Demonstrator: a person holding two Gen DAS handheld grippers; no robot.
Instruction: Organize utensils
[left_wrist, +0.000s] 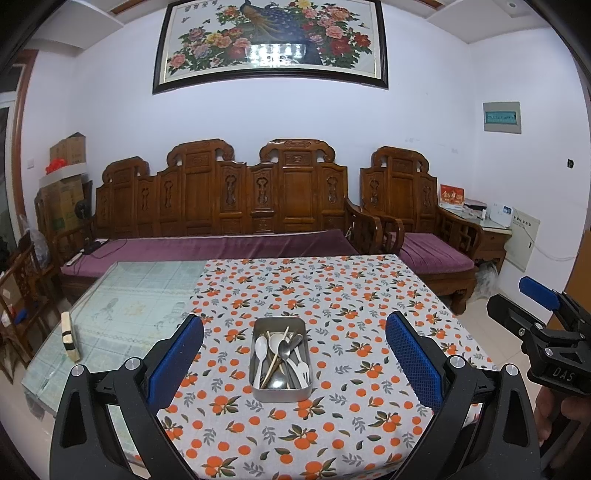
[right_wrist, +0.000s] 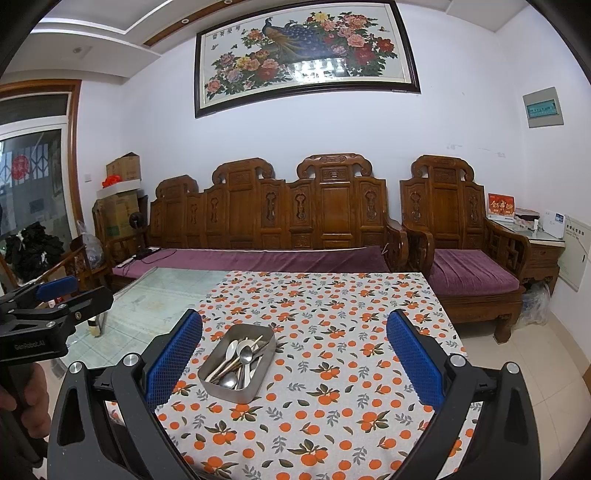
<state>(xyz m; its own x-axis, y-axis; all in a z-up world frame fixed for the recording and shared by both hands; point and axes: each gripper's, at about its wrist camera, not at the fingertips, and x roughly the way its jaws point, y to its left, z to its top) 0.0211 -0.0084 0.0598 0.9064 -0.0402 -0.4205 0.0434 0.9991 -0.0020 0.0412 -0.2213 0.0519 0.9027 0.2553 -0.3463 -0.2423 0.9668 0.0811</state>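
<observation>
A rectangular metal tin (left_wrist: 306, 369) stands on the orange-patterned tablecloth (left_wrist: 332, 295). It holds mixed utensils (left_wrist: 282, 356): white plastic spoons, metal spoons, a white fork and chopsticks. My left gripper (left_wrist: 294, 350) is open and empty, held above the table with the tin between its blue pads. My right gripper (right_wrist: 294, 350) is open and empty; the tin (right_wrist: 221, 384) with its utensils (right_wrist: 240, 360) lies ahead, left of centre. Each gripper also shows at the edge of the other's view: the right one (left_wrist: 546, 321) and the left one (right_wrist: 48, 306).
The left part of the table has a glass top over a pale cloth (left_wrist: 122, 306). A small wooden block (left_wrist: 70, 336) stands near its left edge. A carved wooden sofa (left_wrist: 221, 206) and armchair (left_wrist: 406, 206) with purple cushions stand behind the table.
</observation>
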